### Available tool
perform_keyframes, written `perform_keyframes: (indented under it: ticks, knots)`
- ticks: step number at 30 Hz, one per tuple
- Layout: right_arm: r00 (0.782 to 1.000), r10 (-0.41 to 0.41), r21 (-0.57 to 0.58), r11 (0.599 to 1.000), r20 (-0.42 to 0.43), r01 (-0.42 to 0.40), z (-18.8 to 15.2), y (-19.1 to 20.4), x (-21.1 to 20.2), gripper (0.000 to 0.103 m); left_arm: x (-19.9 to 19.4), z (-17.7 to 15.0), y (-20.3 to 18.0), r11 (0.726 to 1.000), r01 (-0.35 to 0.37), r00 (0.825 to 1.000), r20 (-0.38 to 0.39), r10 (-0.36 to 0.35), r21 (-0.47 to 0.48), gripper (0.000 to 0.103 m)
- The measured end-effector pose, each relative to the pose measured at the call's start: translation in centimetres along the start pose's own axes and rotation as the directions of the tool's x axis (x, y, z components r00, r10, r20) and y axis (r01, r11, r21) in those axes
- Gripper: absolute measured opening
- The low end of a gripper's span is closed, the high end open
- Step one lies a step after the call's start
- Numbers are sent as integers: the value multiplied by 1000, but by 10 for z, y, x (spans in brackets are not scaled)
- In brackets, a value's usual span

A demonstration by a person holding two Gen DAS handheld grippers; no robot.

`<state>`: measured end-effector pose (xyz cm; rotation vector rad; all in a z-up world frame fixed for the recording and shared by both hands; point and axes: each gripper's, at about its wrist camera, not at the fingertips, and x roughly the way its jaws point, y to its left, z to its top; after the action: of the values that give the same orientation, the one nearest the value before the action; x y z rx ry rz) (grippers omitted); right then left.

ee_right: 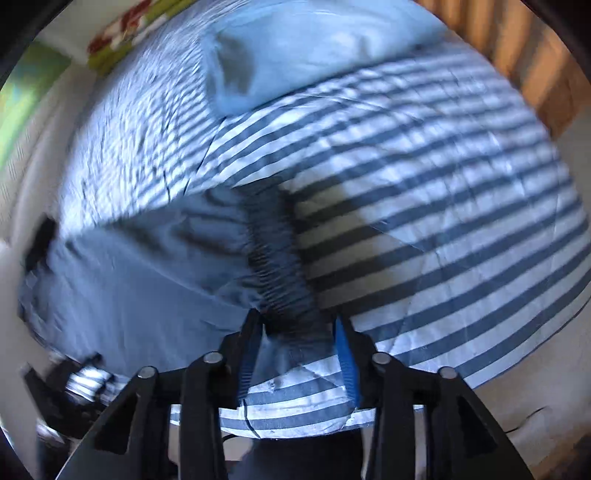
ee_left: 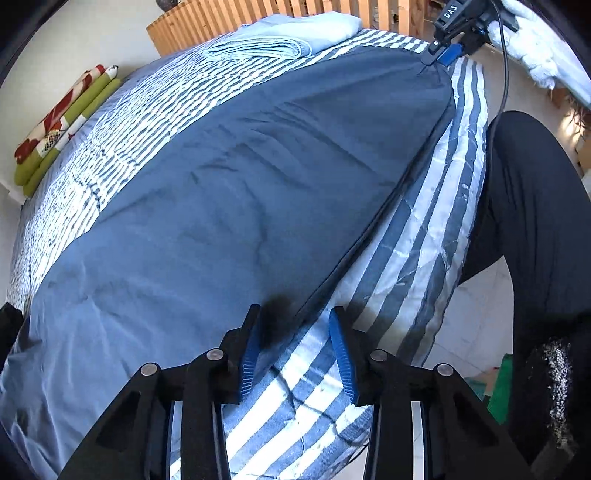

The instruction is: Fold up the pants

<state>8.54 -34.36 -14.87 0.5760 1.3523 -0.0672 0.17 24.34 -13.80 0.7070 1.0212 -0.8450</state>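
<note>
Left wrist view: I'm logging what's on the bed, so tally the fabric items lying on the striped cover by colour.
Dark blue, pants: 1
Light blue, folded cloth and pillow: 2
Red, green and white patterned cushion: 1
Total: 4, all on the striped cover.

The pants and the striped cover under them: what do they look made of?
Pants: thin woven cloth, matte blue, probably cotton or a blend; soft creases, and a gathered elastic-looking waistband.
Striped cover: quilted fabric, slightly sheeny; stitch lines cross its blue and white stripes. Fibre cannot be told.
</note>
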Motion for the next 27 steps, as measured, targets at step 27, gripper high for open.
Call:
perform_keyframes:
  ticks: [27]
  knots:
    - [992,88,-41,995,-90,-92,13,-10,12,23,35,205,-125,953,295,947,115,-301,72,57]
